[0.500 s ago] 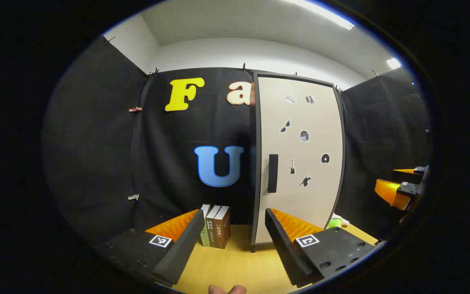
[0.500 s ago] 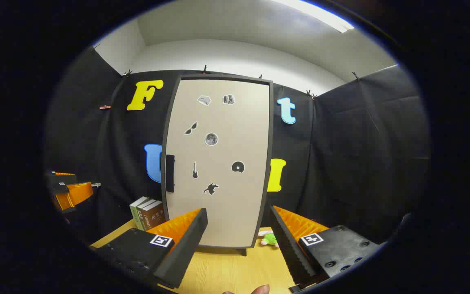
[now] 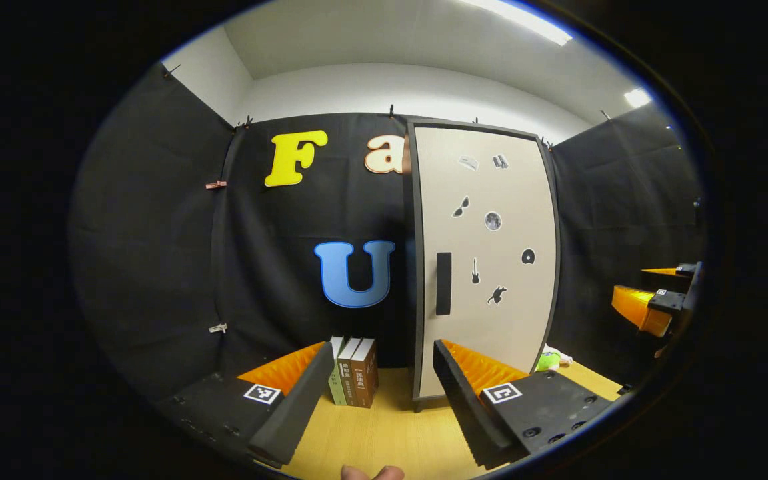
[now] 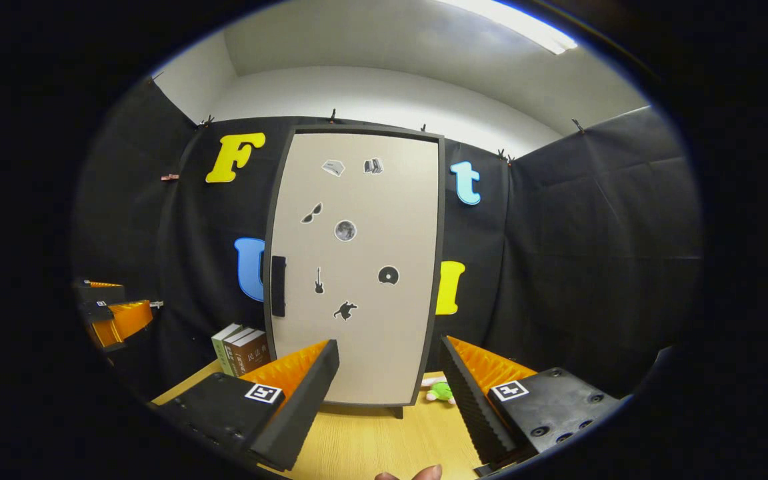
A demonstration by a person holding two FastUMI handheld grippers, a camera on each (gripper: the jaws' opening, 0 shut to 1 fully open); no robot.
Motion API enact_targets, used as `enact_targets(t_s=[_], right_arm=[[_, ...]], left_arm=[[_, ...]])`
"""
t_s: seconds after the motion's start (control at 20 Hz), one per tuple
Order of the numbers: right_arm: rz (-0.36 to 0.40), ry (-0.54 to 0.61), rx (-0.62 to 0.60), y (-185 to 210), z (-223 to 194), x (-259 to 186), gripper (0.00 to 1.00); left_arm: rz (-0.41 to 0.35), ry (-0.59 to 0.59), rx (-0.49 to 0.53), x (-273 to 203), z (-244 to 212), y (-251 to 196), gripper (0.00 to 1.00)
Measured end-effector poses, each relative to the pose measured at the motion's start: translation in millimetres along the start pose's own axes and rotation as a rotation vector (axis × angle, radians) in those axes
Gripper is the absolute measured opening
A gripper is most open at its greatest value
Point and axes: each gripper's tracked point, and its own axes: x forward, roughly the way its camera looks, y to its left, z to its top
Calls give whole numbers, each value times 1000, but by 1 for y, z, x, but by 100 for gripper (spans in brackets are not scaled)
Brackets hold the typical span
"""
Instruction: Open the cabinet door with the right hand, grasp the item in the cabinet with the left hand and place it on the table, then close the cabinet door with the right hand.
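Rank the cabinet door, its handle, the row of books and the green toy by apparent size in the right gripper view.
1. cabinet door
2. row of books
3. handle
4. green toy, partly hidden, so its rank against the handle is unsure.

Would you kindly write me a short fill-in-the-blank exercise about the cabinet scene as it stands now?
1. The cabinet door is ____.
2. The dark handle sits near the door's ____ edge in the right gripper view.
3. The books stand ____ on the table.
4. The right gripper has its jaws ____.

Missing words: closed; left; upright; open
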Motion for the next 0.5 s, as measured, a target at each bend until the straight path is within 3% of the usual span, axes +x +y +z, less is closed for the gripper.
enact_targets(t_s=[0.5], right_arm=[[13, 0, -7, 11, 1, -4, 98]], left_arm=[[2, -3, 3, -1, 1, 9, 94]])
